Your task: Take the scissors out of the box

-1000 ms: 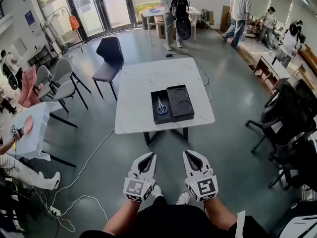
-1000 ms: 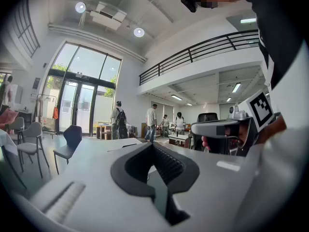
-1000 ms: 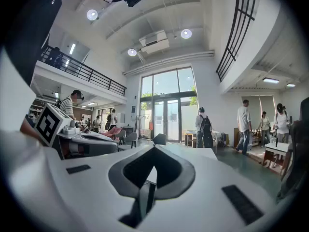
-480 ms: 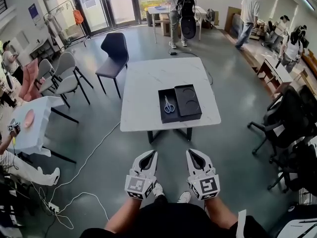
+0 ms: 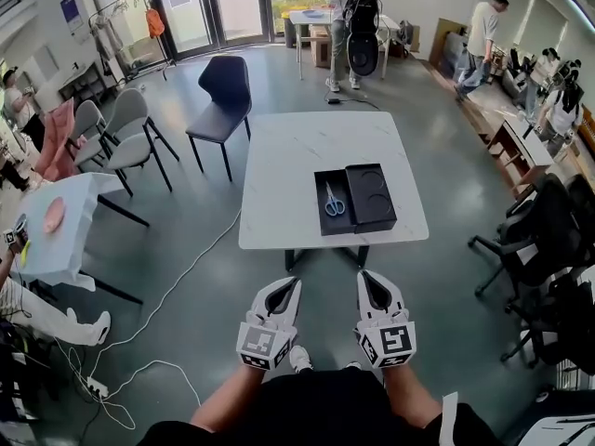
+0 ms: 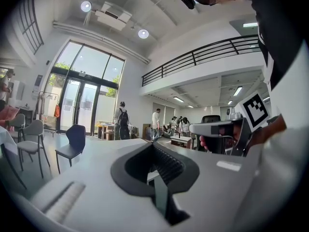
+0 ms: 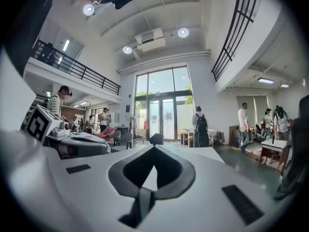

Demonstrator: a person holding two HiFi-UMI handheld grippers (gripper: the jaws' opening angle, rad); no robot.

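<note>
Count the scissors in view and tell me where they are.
1. The scissors lie in the left half of the black box on the white table; no others show.

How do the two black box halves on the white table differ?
The left half holds blue-handled scissors; the right half holds nothing visible. The right half shows two round recesses; the left half looks flat. Both are black, touching side by side on the table.

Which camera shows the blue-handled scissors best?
The head view: the blue-handled scissors lie in plain sight in the open black box on the white table. Neither gripper view shows them: both look out across the room.
</note>
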